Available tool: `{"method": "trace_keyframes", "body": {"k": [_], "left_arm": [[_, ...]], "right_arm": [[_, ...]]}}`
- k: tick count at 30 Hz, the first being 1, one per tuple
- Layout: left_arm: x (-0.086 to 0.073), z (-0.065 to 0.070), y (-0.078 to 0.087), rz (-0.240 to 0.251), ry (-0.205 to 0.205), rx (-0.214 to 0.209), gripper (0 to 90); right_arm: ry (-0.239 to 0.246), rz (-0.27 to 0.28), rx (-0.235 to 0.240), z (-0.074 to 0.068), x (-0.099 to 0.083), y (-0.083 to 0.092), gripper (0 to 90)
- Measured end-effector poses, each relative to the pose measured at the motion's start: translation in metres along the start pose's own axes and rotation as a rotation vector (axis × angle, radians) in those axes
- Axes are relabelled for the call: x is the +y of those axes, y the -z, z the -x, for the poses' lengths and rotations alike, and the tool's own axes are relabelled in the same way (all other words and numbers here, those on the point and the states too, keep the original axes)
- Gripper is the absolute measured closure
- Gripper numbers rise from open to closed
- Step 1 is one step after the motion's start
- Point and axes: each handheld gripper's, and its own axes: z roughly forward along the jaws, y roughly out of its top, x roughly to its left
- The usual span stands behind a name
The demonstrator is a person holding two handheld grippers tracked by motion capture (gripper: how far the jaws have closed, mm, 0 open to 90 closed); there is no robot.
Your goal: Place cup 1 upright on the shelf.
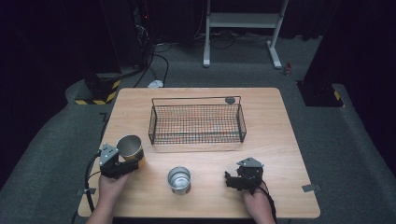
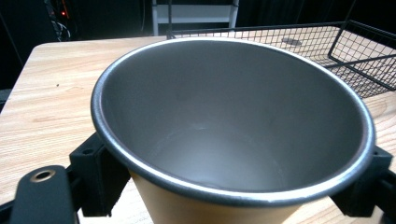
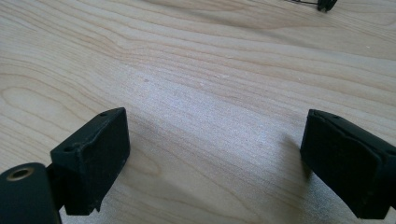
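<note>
Step in hand, by my judgement: the tan cup (image 1: 130, 147) is gripped at the near left of the table (image 1: 280, 140), the left gripper (image 1: 127, 166) clamped on its sides with one jaw pressing each flank below the rim, the cup upright and empty. The right gripper (image 1: 232, 179) rests at the near right, jaws spread wide over bare wood with nothing between them; a steel cup (image 1: 179, 180) stands apart between the two grippers. The next move probably calls for a clean lift and carry forward over the near wall of the wire basket (image 1: 196, 139) — no brand, label or writing is legible anywhere.
</note>
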Motion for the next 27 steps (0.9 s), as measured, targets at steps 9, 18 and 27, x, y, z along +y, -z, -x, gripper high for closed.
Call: {"method": "trace_keyframes", "body": {"k": [9, 18, 27], "left_arm": [[0.002, 0.003, -0.002, -0.01, -0.01, -0.011, 14.9], [0.012, 0.015, -0.007, -0.012, -0.019, -0.007, 14.9], [0.024, 0.024, -0.009, 0.0, -0.004, -0.035, 14.9]], "right_arm": [[0.004, 0.0, 0.002, 0.0, 0.0, 0.0, 8.0], [0.022, 0.001, 0.018, 0.003, 0.001, -0.001, 8.0], [0.017, 0.001, 0.017, 0.002, 0.001, -0.001, 8.1]]}}
